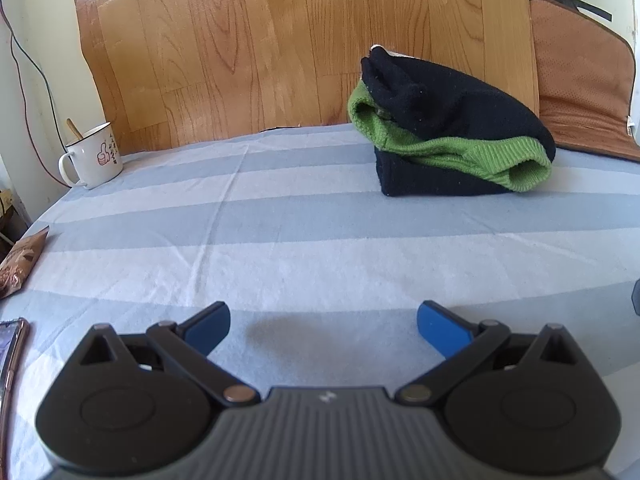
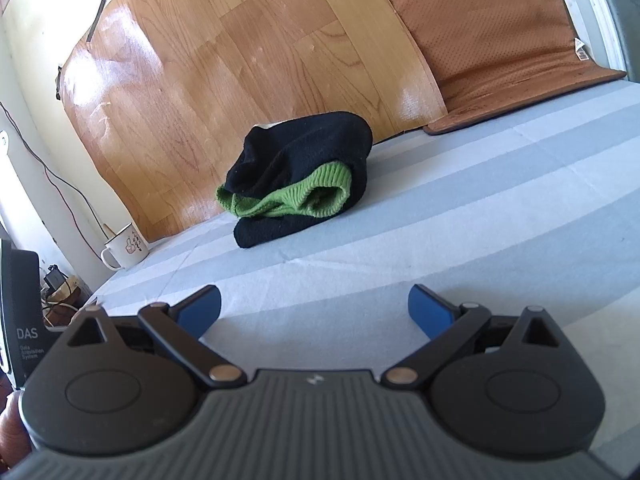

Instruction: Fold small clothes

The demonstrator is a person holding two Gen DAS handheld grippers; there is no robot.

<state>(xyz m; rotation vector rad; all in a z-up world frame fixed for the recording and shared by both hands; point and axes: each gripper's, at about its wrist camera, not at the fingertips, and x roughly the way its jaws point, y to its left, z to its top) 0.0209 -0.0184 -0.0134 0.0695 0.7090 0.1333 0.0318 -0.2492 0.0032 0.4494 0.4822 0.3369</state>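
Black-and-green knitwear (image 1: 452,120) lies folded (green cuffs showing) on the striped sheet (image 1: 300,216), well right of the mug (image 1: 94,154). Left gripper (image 1: 323,326) and right gripper (image 2: 314,308) hover spread wide, holding nothing.

Bystanders on and around the striped bed

A white enamel mug (image 1: 93,156) holding a wooden stick is sitting at the far left edge of the blue-and-white striped sheet (image 1: 280,240). A wood-grain panel (image 1: 280,40) is leaning behind it, a brown perforated mat (image 2: 492,40) is propping up at far right, and a brown snack packet (image 1: 22,260) is lying near left.
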